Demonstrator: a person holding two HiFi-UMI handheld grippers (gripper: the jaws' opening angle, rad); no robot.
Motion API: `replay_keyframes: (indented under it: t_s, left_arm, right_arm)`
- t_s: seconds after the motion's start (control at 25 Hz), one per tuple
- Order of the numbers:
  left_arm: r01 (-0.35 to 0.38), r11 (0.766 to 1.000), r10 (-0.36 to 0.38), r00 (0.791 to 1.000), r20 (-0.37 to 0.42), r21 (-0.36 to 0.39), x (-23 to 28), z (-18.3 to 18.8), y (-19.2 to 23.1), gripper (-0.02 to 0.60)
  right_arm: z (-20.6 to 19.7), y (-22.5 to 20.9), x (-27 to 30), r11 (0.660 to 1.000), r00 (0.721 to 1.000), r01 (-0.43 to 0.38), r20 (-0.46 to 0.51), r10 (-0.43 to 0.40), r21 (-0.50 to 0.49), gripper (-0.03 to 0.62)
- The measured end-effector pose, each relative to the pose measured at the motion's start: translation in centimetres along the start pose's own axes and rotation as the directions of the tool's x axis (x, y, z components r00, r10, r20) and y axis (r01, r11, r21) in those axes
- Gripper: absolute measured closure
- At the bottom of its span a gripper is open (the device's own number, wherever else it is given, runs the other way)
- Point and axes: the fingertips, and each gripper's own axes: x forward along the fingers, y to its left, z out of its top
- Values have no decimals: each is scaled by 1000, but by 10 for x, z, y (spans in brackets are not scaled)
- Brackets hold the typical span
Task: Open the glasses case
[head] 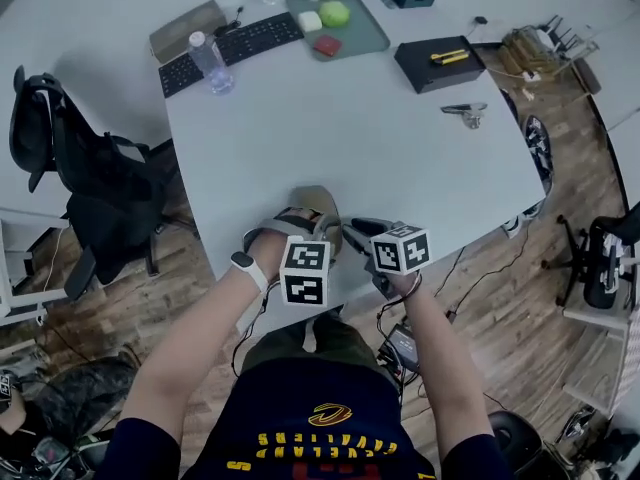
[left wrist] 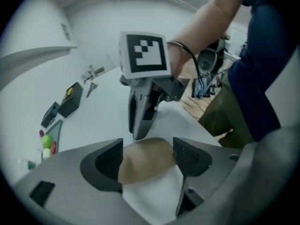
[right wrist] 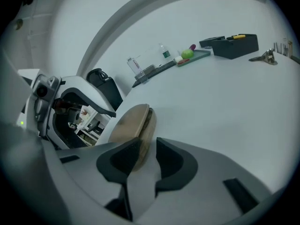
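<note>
1. At our right gripper [right wrist: 144, 149], the jaws are pinched on the near rim of the tan glasses case [right wrist: 130, 125].
2. On our left gripper [left wrist: 147, 156], the jaws are spread wide and straddle the case's end without squeezing it.
3. We find the case at the near edge of the white table [head: 350, 128], between both tools.
4. Progress: the seam shows only a dark slit, so we judge the lid still to be raised.

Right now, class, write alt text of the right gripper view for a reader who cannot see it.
The right gripper has its jaws closed on the near end of a tan glasses case on a white table. Far back on the table stand a water bottle, a tray and a black box.
</note>
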Motion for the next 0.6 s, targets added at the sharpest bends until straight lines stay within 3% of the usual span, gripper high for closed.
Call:
replay_keyframes:
  t_s: [0.12,0.24,0.44,0.6]
  left_arm:
    - [143,983,-134,988,-83,119,7,-2,-2,205]
    - [264,948,-235,957,-171,176,13,-7,-3,193]
    - [394,907,-351,903,-249,149,18,-10,-8,193]
    - [420,897,-368,883,-292,140,23,-18,-13,193]
  right_arm:
    - [1,0,1,998,998,-54,-16,54,19,471]
    - [-2,1,4,996,995,-89,-45,90,32,471]
    - [-4,0,8,992,991,-115,-59,118,44,471]
    - [-4,0,9,988,987,-139,-67,143,65,471]
